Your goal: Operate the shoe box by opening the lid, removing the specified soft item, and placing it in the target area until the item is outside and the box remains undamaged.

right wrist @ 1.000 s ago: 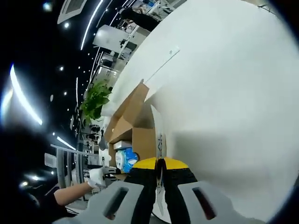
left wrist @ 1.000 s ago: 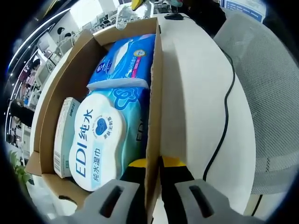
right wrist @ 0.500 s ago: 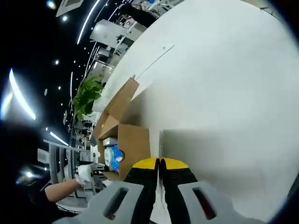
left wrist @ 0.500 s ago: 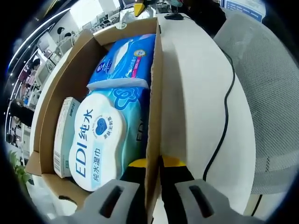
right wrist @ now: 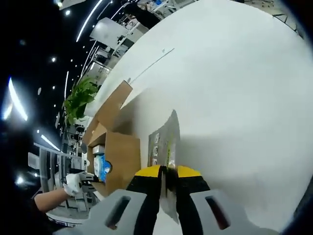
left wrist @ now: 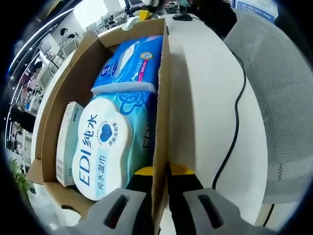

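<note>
An open cardboard shoe box (left wrist: 161, 98) lies on a white table. In it are a teal wet-wipes pack (left wrist: 105, 147) with a white oval lid, a blue soft pack (left wrist: 132, 61) behind it, and a slim white carton (left wrist: 67, 139) along the far wall. My left gripper (left wrist: 160, 171) is shut on the box's right wall, one jaw inside and one outside. In the right gripper view, my right gripper (right wrist: 167, 172) is shut on the thin grey lid panel (right wrist: 164, 142), held up from the table. The box (right wrist: 120, 156) sits to its left with the blue pack (right wrist: 100, 166) showing.
A black cable (left wrist: 238, 112) runs across the white table (left wrist: 200, 98) beside a grey mesh chair (left wrist: 279, 88). A brown flap (right wrist: 111, 105) sticks out from the box. A white-gloved hand (right wrist: 73, 183) and a green plant (right wrist: 79, 95) lie beyond the box.
The lid panel in my right gripper has turned from edge-on to showing its printed face, and that view has swung. The left gripper still grips the box wall unmoved.
</note>
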